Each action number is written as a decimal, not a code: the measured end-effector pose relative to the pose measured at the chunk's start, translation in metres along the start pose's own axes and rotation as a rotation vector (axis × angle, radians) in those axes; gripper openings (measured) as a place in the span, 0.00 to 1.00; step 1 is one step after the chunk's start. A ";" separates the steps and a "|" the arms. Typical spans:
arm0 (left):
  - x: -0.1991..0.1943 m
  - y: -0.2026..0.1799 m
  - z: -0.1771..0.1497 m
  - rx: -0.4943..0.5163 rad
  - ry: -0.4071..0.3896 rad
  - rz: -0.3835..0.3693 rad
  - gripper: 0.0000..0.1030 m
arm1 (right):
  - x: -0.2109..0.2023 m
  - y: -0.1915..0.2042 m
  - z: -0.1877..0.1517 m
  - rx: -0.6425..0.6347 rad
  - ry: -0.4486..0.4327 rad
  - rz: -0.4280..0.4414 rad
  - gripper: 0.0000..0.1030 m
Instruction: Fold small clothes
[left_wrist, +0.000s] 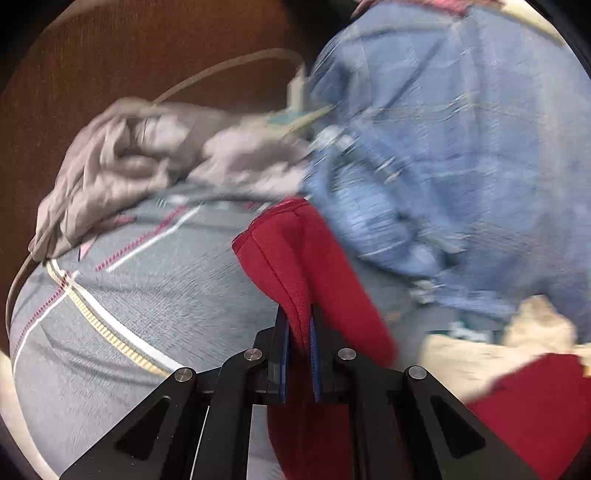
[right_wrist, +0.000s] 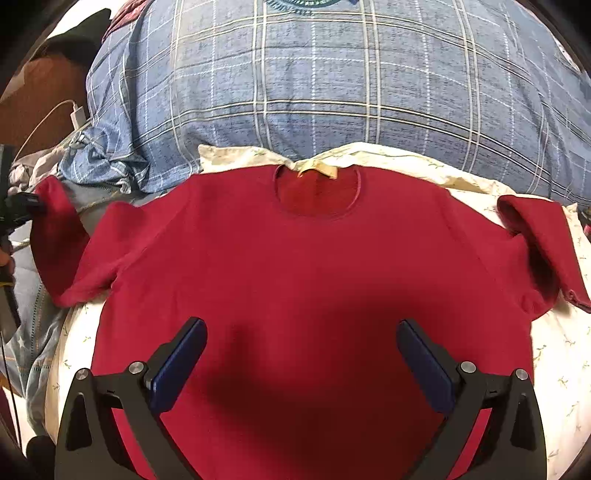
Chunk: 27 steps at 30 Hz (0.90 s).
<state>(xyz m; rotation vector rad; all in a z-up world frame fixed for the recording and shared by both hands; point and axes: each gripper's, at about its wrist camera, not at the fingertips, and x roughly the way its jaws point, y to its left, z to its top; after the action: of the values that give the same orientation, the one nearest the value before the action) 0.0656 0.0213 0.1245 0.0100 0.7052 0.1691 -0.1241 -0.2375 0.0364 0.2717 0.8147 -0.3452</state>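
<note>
A small red shirt (right_wrist: 295, 266) lies spread flat, neck hole away from me, on a white floral cloth (right_wrist: 554, 354). My right gripper (right_wrist: 301, 332) hovers open and empty just above the shirt's lower middle. My left gripper (left_wrist: 299, 321) is shut on the cuff of the shirt's left sleeve (left_wrist: 291, 254) and holds it lifted. In the right wrist view that gripper (right_wrist: 27, 205) shows at the far left edge, gripping the sleeve end (right_wrist: 55, 218). The right sleeve (right_wrist: 539, 236) lies folded back on itself.
A blue plaid quilt (right_wrist: 332, 81) is bunched behind the shirt. Grey clothes (left_wrist: 122, 166) lie piled on a grey striped bedcover (left_wrist: 147, 295). A white charger and cable (right_wrist: 77, 114) sit by a brown wooden surface (left_wrist: 110, 55) on the left.
</note>
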 end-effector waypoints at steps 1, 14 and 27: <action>-0.016 -0.009 0.000 0.016 -0.024 -0.041 0.08 | -0.002 -0.003 0.001 0.008 -0.006 -0.001 1.00; -0.173 -0.206 -0.043 0.233 -0.038 -0.672 0.08 | -0.046 -0.103 0.017 0.169 -0.101 -0.094 1.00; -0.120 -0.253 -0.091 0.344 0.163 -0.758 0.53 | -0.065 -0.183 0.009 0.302 -0.110 -0.145 1.00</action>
<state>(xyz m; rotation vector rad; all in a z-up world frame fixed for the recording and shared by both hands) -0.0447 -0.2520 0.1160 0.0571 0.8498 -0.6849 -0.2321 -0.3947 0.0719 0.4725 0.6745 -0.6158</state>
